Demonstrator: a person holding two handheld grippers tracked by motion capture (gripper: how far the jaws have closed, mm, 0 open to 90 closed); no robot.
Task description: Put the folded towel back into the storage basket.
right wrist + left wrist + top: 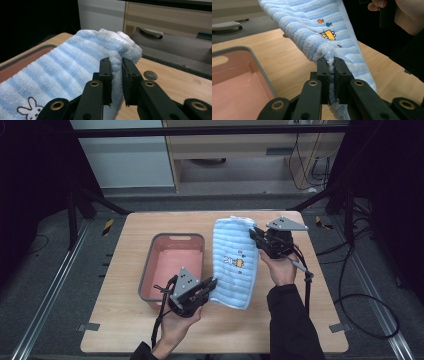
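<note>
High view: one blue striped towel (234,262) lies over the bench (120,320) beside one pink basket (172,265), pinched by two hand-held grippers, left hand-held gripper (212,283) and right hand-held gripper (254,234). Left gripper view: jaws clamp its edge. Right gripper view: jaws clamp another edge.
</note>
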